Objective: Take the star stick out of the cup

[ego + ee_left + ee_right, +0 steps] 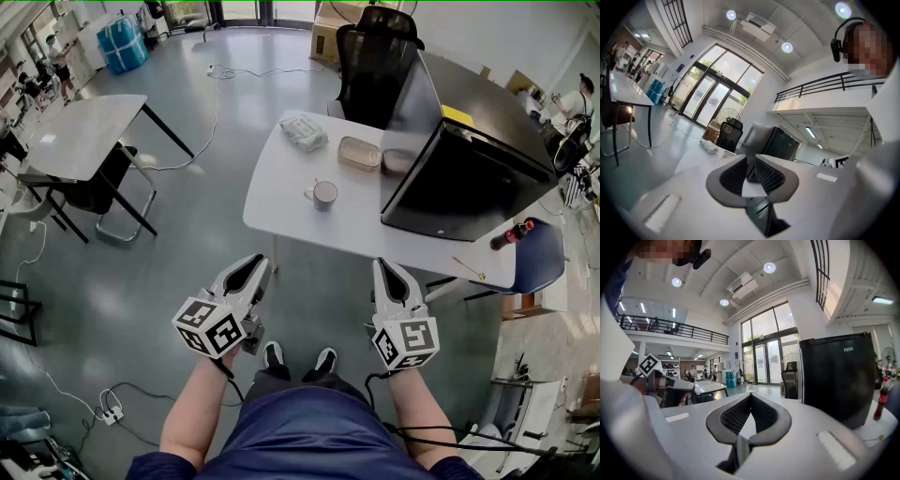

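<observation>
A white cup (324,194) with a handle stands near the middle of the white table (281,202); nothing shows sticking out of it. A thin yellow stick (469,269) lies flat on the table's front right part, and the right gripper view shows the stick (872,439) beside a red bottle. My left gripper (260,262) and right gripper (382,265) hover over the floor short of the table's near edge, both shut and empty. The jaws of the left gripper (751,161) and of the right gripper (750,397) meet at the tips.
A black mini fridge (469,159) fills the table's right side. A wipes packet (304,130) and a clear container (359,153) lie at the back. A red bottle (511,234) sits at the right edge. A black chair (375,61) stands behind, and a second table (80,131) far left.
</observation>
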`<action>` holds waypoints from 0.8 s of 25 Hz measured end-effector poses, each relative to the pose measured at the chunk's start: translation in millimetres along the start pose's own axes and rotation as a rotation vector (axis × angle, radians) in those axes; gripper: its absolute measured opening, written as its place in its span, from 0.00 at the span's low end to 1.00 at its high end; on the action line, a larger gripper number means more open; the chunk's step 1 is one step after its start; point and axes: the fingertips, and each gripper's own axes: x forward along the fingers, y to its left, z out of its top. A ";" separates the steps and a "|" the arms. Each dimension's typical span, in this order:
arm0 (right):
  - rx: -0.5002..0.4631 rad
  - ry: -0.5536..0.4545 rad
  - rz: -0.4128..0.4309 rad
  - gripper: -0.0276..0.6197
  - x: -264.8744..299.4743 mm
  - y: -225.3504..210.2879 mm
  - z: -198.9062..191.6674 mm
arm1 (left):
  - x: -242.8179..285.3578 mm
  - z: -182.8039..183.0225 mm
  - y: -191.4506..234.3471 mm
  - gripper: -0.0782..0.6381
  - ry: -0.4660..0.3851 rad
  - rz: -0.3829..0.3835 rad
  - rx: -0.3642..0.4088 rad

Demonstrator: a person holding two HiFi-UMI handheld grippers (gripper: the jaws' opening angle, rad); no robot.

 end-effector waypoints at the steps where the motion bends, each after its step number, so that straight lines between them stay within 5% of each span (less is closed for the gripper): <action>1: 0.000 0.001 0.004 0.05 -0.4 -3.0 -0.3 | 2.9 -1.7 -2.8 0.18 0.001 0.001 0.000; 20: 0.027 0.008 0.144 0.05 4.2 -45.4 -8.8 | 30.3 -26.3 -37.6 0.18 -0.015 0.112 -0.017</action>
